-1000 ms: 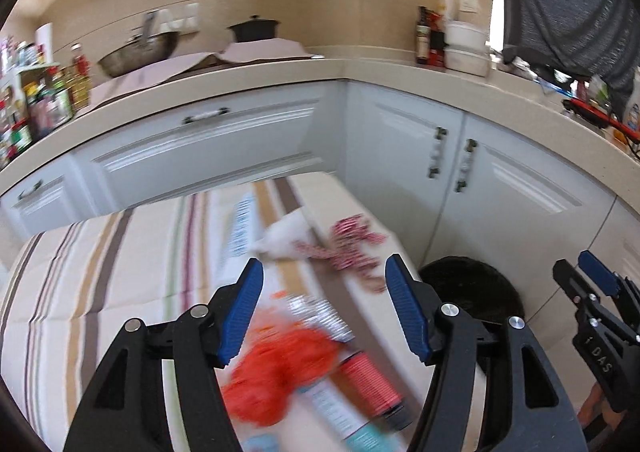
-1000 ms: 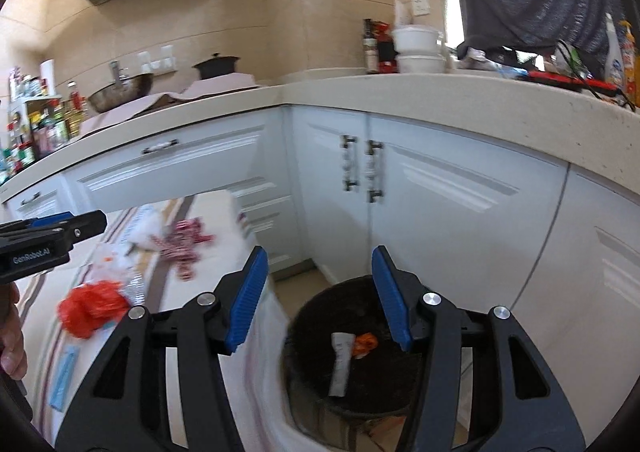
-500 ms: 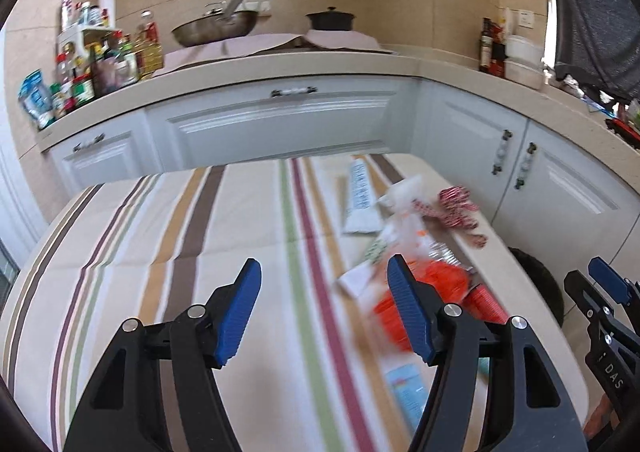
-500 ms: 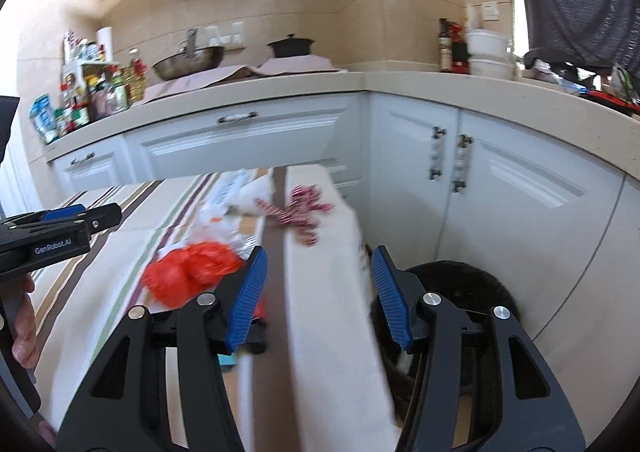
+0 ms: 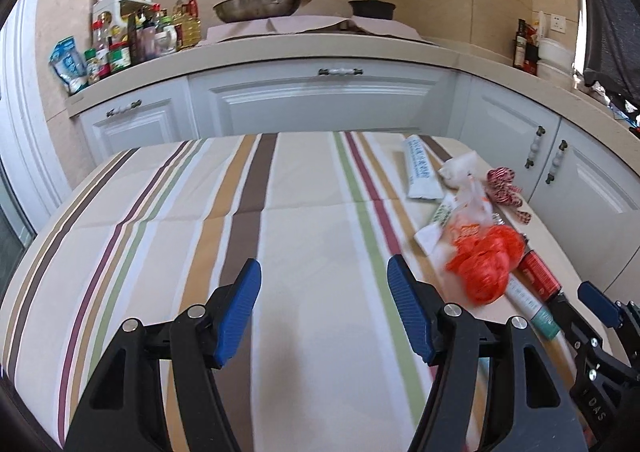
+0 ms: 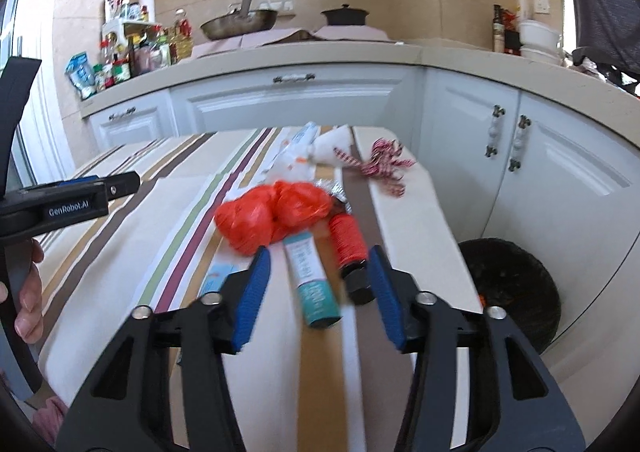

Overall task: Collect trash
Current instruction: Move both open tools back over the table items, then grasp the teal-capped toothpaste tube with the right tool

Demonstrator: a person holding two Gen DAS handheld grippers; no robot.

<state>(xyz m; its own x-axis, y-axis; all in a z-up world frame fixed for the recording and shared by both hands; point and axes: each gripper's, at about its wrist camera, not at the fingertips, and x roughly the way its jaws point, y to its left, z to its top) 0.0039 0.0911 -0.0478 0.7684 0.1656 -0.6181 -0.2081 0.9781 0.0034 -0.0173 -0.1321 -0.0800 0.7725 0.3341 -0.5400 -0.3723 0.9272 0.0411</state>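
Observation:
A striped tablecloth [image 5: 304, 212] covers the table, with trash along its right side. An orange plastic bag [image 5: 486, 266] [image 6: 272, 216] lies beside a red tube [image 6: 348, 244] and a white tube with a teal end [image 6: 312, 280]. Farther back are a white packet [image 5: 418, 172], crumpled clear wrap [image 5: 466, 188] and red-and-white string [image 6: 384, 164]. My left gripper [image 5: 322, 272] hangs open over bare cloth, holding nothing. My right gripper [image 6: 318, 264] is closing, with the teal-ended tube and the red tube between its jaws; the pads are not pressing them.
A black bin [image 6: 508, 284] stands on the floor to the right of the table, against white cabinets [image 6: 560, 172]. The counter behind holds a wok [image 5: 256, 8], a dark pot [image 5: 372, 8] and bottles [image 5: 132, 40]. A hand [image 6: 28, 292] holds the left gripper [image 6: 80, 200].
Both views have swung left from the bin and cabinets onto the table. The right gripper now sits over the tubes with its jaws narrower. The left gripper has moved off the trash onto bare cloth.

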